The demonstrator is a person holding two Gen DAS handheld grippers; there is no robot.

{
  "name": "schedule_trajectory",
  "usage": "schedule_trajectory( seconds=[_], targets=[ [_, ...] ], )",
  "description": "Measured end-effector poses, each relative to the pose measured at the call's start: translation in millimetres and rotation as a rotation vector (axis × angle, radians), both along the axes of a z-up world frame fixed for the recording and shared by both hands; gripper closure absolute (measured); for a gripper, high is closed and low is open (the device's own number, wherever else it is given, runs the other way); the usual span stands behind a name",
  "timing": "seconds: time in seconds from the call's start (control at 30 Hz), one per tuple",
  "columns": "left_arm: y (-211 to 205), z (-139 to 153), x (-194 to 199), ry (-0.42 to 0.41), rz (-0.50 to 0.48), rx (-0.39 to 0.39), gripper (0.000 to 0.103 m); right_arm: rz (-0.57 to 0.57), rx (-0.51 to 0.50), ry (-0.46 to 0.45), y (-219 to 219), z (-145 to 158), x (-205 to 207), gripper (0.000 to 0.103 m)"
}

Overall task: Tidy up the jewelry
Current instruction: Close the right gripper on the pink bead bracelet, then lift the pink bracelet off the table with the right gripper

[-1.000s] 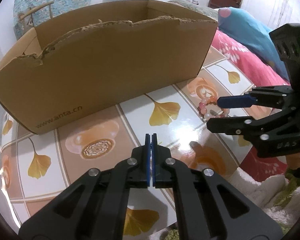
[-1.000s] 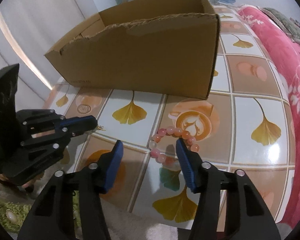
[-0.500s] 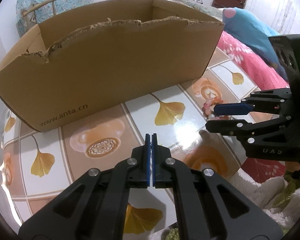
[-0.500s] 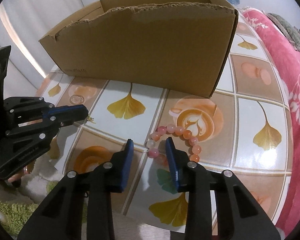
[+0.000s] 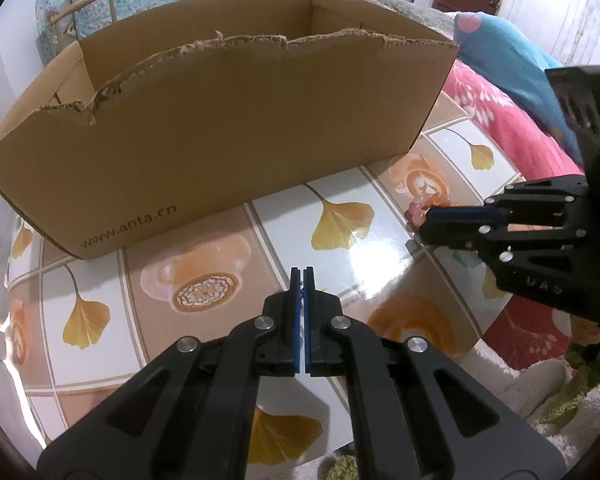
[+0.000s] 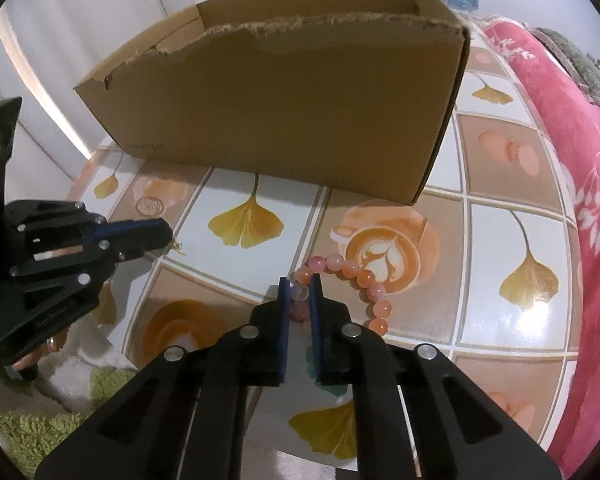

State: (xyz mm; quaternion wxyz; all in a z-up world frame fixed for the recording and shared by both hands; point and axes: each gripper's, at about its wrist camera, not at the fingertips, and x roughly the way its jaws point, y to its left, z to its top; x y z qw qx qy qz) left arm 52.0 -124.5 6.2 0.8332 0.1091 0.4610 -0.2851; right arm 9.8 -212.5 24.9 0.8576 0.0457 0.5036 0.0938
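Your right gripper [image 6: 299,294] jaws are closing on the bead bracelet [image 6: 350,280], to lift it into the cardboard box [image 6: 284,108]; your left gripper [image 5: 300,280] jaws stay closed, pinching something small and gold.

We note a glossy, glare-reflecting tablecloth [image 5: 364,256]; matt brown cardboard box [image 5: 236,136] with rough torn rim at 12 o'clock; smooth, shiny beaded bracelet [image 6: 352,276]; matt black plastic grippers, metal screws; fluffy rug [image 6: 28,432].

A bracelet [image 6: 350,276] of round pink and orange beads, one pale, lies in a curved loop on the glossy tiled surface [image 6: 512,280], just before the right corner of an open cardboard box [image 6: 284,120] with a torn front edge.
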Motion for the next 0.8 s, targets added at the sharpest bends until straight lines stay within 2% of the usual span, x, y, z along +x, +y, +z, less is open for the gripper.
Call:
schedule_trajectory(
  seconds=[0.43,0.8],
  targets=[
    [-3,-4,0,0.021,-0.005,0.012,0.102,-0.033,0.024,-0.051,-6,18,-2,0.093],
    [-3,-5,0,0.018,0.000,0.013,0.102,-0.043,0.025,-0.065,-10,22,-2,0.093]
  ],
)
